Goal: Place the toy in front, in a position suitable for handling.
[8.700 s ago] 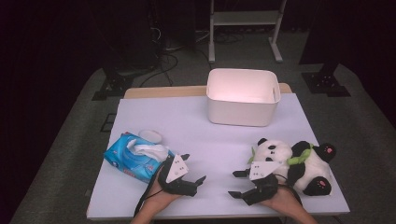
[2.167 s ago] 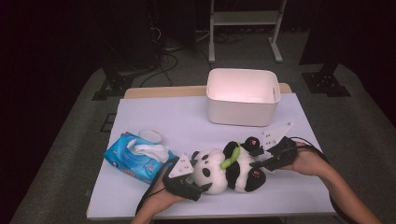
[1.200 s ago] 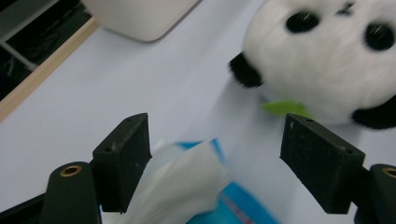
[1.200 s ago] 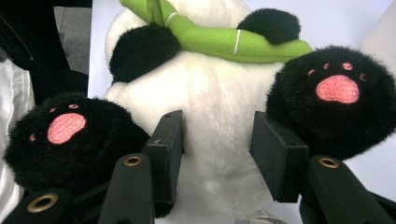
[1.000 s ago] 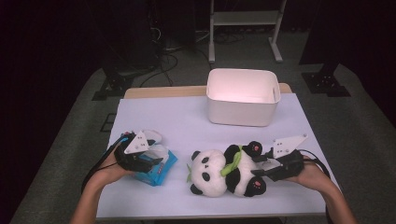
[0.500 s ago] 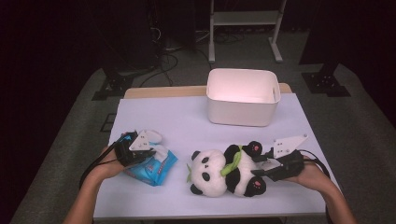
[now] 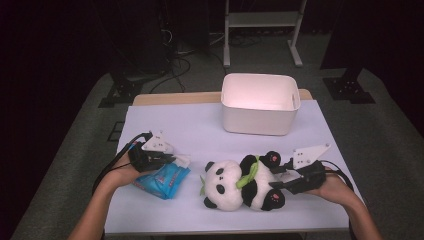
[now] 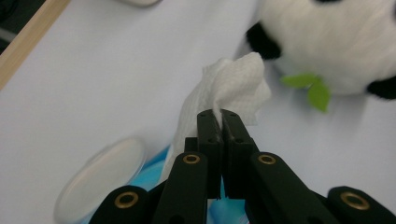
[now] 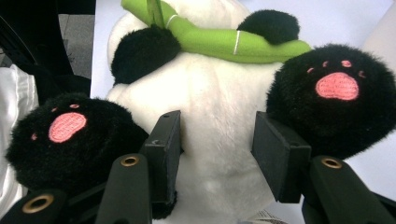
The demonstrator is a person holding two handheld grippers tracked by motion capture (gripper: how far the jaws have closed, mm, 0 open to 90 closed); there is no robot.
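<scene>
A panda plush [image 7: 235, 185] lies on its back at the front of the white table [image 7: 200, 125], with a green bamboo stalk [image 9: 224, 42] across its chest. My right gripper [image 7: 277, 182] is shut on its white belly [image 9: 219, 93] between the two black feet, and the pads press into the fur. At the front left lies a blue wipes pack [image 7: 165, 181]. My left gripper [image 7: 167, 159] hovers over it, shut on a white wipe [image 8: 229, 88] that stands up from the pack [image 8: 144, 175] beyond the closed tips.
A white bin [image 7: 260, 102] stands at the back of the table, right of centre. The pack's clear round lid [image 8: 100, 179] lies open beside my left jaws. The panda's head [image 8: 336, 42] is close to the right of the wipe.
The left hand has shifted a little over the wipes pack, and a white wipe now shows at its tips. The right hand and the panda have stayed put.
</scene>
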